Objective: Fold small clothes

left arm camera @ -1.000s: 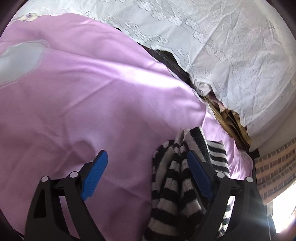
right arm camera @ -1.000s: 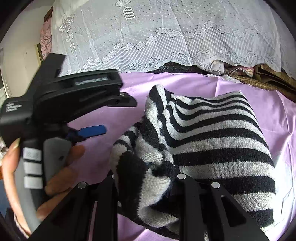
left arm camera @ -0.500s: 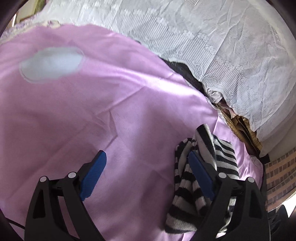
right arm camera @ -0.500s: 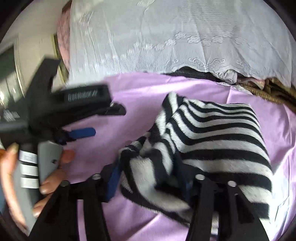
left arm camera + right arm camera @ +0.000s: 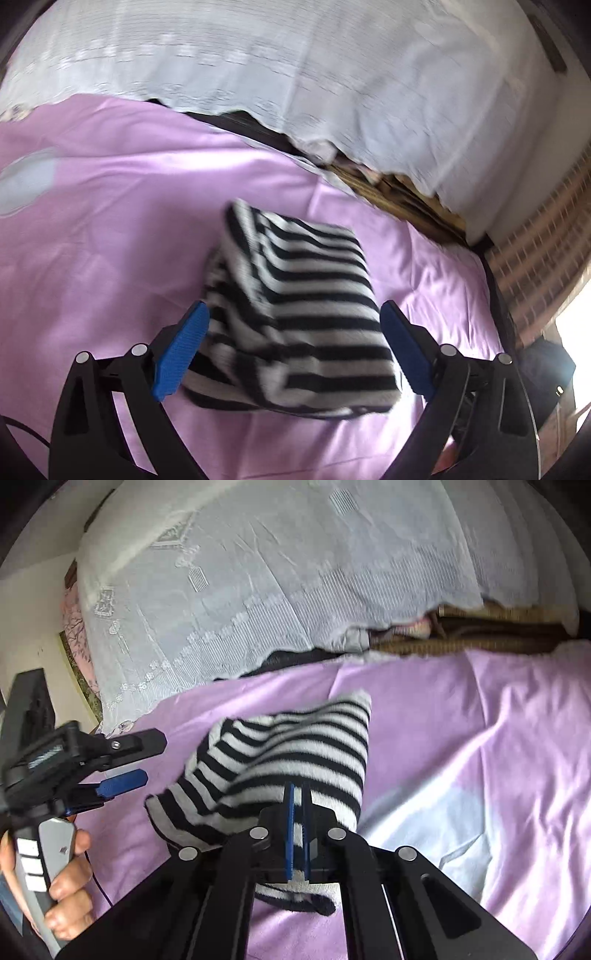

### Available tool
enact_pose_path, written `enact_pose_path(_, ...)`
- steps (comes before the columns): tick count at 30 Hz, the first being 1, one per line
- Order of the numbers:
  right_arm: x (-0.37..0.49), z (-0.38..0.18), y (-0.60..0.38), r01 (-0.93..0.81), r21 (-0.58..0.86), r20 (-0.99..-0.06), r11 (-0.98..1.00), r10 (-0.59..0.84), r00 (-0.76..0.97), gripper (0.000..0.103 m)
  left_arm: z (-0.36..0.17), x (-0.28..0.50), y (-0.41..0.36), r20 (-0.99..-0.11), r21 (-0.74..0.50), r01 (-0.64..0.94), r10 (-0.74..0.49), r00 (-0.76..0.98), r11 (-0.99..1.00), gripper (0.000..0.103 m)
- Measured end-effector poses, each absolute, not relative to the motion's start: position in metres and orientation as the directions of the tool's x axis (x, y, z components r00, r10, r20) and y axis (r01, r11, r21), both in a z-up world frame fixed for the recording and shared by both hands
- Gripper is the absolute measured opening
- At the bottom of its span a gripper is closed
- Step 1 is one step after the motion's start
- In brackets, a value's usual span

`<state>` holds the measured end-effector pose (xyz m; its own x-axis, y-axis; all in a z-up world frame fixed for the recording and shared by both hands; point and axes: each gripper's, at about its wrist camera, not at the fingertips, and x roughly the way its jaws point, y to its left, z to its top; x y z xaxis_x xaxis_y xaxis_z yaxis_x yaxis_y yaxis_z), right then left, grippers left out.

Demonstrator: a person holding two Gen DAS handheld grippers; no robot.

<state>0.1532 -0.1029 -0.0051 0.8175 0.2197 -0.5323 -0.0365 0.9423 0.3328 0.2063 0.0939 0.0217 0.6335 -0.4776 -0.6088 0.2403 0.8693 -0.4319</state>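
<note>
I see the striped knit garment [image 5: 295, 314] bundled on the pink bedsheet [image 5: 110, 240], straight ahead of my left hand-held gripper [image 5: 291, 347], whose jaws have just been opening and stand wide either side of it. My right hand-held gripper [image 5: 296, 797], just closed, looks pinched together at the garment's near edge.

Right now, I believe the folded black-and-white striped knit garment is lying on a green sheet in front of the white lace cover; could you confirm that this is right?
Not quite: the sheet is lilac, not green. The left wrist view shows the folded black-and-white striped knit garment lying on it, in front of the white lace cover; the right wrist view shows the same lilac.
</note>
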Motion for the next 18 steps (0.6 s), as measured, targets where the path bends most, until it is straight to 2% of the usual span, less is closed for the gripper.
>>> enact_pose_path(3, 0.156, -0.018, -0.086, -0.068, 0.337, -0.565, 0.939, 0.26, 0.783, 0.004, 0.01, 0.206, 0.082, -0.639, -0.367, 0.24, -0.431, 0.637, 0.899, 0.091)
enact_pose_path(8, 0.159, -0.033, -0.067, -0.071, 0.301, -0.594, 0.951, 0.245, 0.766, 0.004, -0.043, 0.237, 0.097, -0.778, -0.235, 0.063, -0.227, 0.586, 0.97, 0.091)
enact_pose_path(9, 0.16, -0.036, -0.064, -0.084, 0.307, -0.604, 0.948, 0.262, 0.753, 0.004, -0.06, 0.246, 0.107, -0.798, -0.264, 0.03, -0.236, 0.554, 0.964, 0.099)
enact_pose_path(11, 0.161, -0.042, -0.058, -0.092, 0.307, -0.619, 0.947, 0.272, 0.736, 0.005, -0.071, 0.251, 0.123, -0.787, -0.355, 0.023, -0.312, 0.533, 0.935, 0.099)
enact_pose_path(15, 0.163, -0.051, -0.061, -0.087, 0.314, -0.636, 0.946, 0.277, 0.72, 0.002, -0.071, 0.245, 0.122, -0.772, -0.307, 0.061, -0.286, 0.567, 0.95, 0.099)
enact_pose_path(18, 0.163, -0.054, -0.064, -0.093, 0.327, -0.638, 0.941, 0.292, 0.712, 0.0, -0.072, 0.241, 0.126, -0.761, -0.316, 0.069, -0.296, 0.577, 0.946, 0.099)
